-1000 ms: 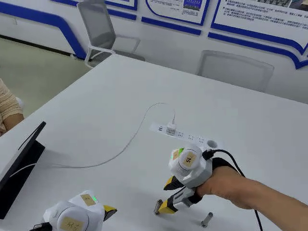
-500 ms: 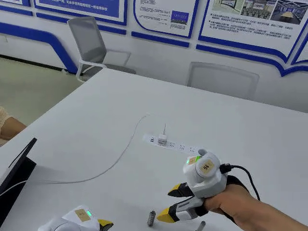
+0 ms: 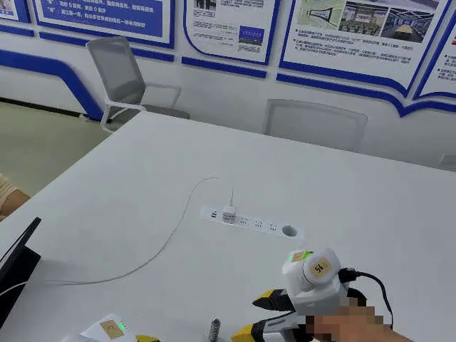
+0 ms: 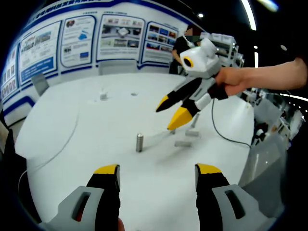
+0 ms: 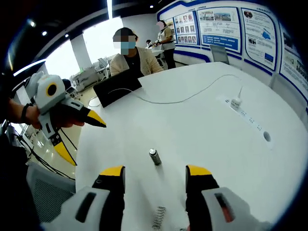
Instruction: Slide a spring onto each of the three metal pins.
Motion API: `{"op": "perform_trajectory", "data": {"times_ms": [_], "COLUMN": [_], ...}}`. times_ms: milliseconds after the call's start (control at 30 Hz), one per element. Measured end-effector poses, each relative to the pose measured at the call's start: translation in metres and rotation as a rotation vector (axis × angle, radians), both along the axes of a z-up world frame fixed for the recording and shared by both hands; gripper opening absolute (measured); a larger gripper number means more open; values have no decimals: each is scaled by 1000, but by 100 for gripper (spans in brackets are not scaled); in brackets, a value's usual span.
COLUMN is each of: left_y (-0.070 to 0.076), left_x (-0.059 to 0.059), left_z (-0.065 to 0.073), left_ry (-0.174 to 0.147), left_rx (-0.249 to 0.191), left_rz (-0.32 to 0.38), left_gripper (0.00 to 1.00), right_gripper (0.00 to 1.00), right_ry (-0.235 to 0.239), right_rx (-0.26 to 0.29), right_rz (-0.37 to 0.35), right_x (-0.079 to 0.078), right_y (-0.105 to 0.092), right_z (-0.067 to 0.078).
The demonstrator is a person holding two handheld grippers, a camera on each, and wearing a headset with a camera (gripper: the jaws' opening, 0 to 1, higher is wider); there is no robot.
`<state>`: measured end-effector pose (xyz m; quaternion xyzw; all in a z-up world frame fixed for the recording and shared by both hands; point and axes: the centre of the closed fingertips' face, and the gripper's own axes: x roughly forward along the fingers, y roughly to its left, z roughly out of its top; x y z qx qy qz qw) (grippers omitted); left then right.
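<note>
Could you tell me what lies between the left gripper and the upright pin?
Left gripper view: only bare table separates the left gripper from the upright pin.

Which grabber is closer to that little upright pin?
Right. The right gripper hangs just beside the upright pin, jaws open; the left gripper faces it from farther back.

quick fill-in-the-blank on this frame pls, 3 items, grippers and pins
1. The left gripper and right gripper both have jaws ___.
2. The pin on the table between them stands ___.
3. The charger in the power strip trails a ___ cable.
Missing: open; upright; white.
</note>
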<state>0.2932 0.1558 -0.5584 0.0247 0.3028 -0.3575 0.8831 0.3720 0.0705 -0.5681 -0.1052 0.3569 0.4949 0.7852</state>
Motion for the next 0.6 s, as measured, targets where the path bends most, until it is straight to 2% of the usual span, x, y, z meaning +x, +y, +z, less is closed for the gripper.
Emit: {"op": "perform_trajectory", "data": {"times_ms": [100, 133, 300, 600], "left_y": [-2, -2, -5, -9], "left_x": [0, 0, 0, -3], "left_z": [1, 1, -1, -8], "left_ry": [-1, -1, 2, 18], "left_rx": [1, 1, 4, 8], "left_rz": [-3, -3, -8, -13], "left_gripper": [64, 64, 65, 65], "right_gripper": [54, 54, 56, 63], "right_ry": [32, 42, 28, 28], "right_rx": [58, 62, 47, 97], "right_rz": [-53, -55, -75, -179], "right_x": [-5, -7, -15, -28], "right_y": [-4, -6, -20, -46], "right_z": [1, 0, -7, -8]}}
